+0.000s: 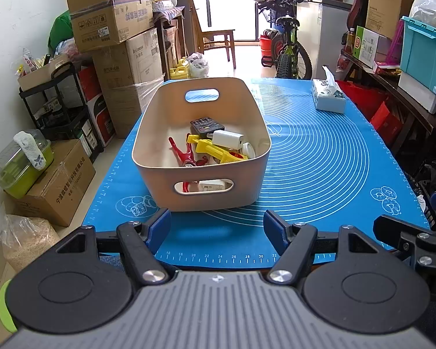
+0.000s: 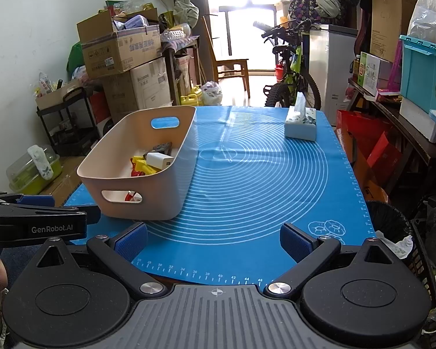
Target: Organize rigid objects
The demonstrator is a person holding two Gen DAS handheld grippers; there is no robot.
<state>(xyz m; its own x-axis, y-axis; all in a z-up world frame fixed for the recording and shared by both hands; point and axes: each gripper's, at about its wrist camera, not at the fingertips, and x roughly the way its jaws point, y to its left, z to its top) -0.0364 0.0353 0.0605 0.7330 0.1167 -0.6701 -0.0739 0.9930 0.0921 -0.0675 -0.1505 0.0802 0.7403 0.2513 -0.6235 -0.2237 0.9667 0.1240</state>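
Note:
A beige basket [image 1: 160, 116] with handle cut-outs stands on the blue mat [image 1: 319, 160]. It holds a black remote [image 1: 205, 124], a white charger [image 1: 228, 139], a yellow tool [image 1: 218, 151], a red clip [image 1: 186, 154] and a white round piece [image 1: 248, 149]. My left gripper [image 1: 217, 225] is open and empty, just in front of the basket at the mat's near edge. In the right wrist view the basket [image 2: 171, 186] is left of centre. My right gripper [image 2: 213, 240] is open and empty over the mat's near edge, right of the basket. The left gripper's body [image 2: 37, 221] shows at the left.
A tissue box [image 1: 328, 96] sits at the mat's far right; it also shows in the right wrist view [image 2: 300, 126]. Cardboard boxes [image 1: 113, 23] and a black shelf [image 1: 58, 101] stand left of the table. A bicycle [image 1: 287, 49] stands beyond it. Cluttered shelves [image 2: 407, 101] line the right.

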